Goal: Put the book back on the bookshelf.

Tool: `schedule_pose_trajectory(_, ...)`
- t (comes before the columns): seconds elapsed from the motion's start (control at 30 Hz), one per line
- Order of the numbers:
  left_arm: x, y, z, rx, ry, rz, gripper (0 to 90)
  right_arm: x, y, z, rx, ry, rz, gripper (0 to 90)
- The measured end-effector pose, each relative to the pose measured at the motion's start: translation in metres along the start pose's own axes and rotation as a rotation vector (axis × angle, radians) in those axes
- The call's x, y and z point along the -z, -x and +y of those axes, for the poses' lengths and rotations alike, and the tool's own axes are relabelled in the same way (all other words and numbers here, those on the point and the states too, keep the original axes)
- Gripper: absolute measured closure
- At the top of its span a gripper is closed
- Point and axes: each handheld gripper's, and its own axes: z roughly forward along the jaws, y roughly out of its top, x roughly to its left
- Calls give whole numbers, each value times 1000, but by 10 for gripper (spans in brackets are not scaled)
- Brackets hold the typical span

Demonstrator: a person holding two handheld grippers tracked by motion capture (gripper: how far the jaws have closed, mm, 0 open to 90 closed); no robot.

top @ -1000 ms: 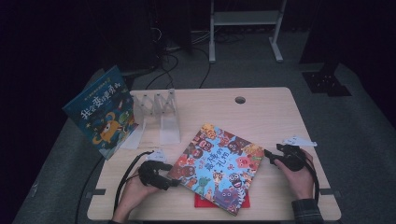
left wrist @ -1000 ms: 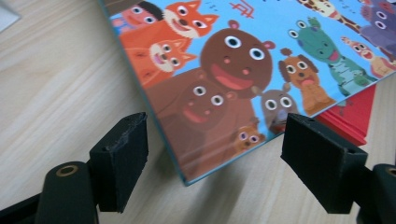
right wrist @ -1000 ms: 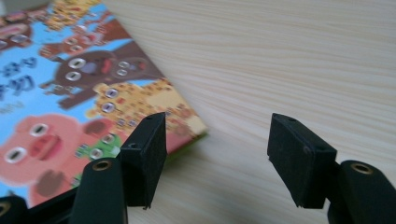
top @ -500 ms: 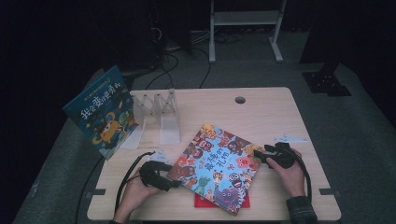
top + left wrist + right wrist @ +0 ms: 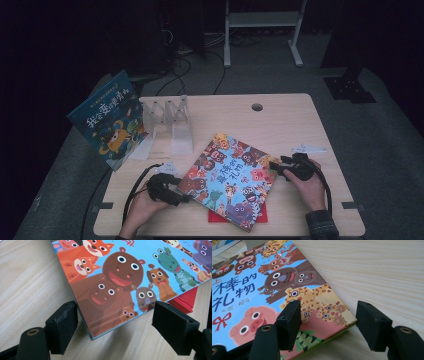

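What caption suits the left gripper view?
Open jaws of the left gripper straddle a corner of the animal picture book on the table.

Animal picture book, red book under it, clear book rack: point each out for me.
animal picture book (image 5: 227, 177), high view, middle of its cover.
red book (image 5: 216, 215), high view, strip showing below the picture book.
clear book rack (image 5: 181, 129), high view, right-hand divider.

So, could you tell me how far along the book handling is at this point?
One blue book already stands by the clear rack. In hand: the left gripper and right gripper, both open, each straddle a corner of the animal book, ungripped, lying flat on a red book. Gripping and lifting are left.
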Motion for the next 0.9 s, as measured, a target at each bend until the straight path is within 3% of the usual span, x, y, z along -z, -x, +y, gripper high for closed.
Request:
schedule_pose_trajectory(0.63,18,2,-23,38,9,-8,187,-12,-21,7,50,-34,36,361)
schedule_pose_trajectory(0.8,18,-4,-17,50,27,-5,127,-13,-21,7,51,-33,40,360)
schedule_pose_trajectory(0.9,17,-12,-7,47,38,19,96,-13,-21,7,50,-32,41,360)
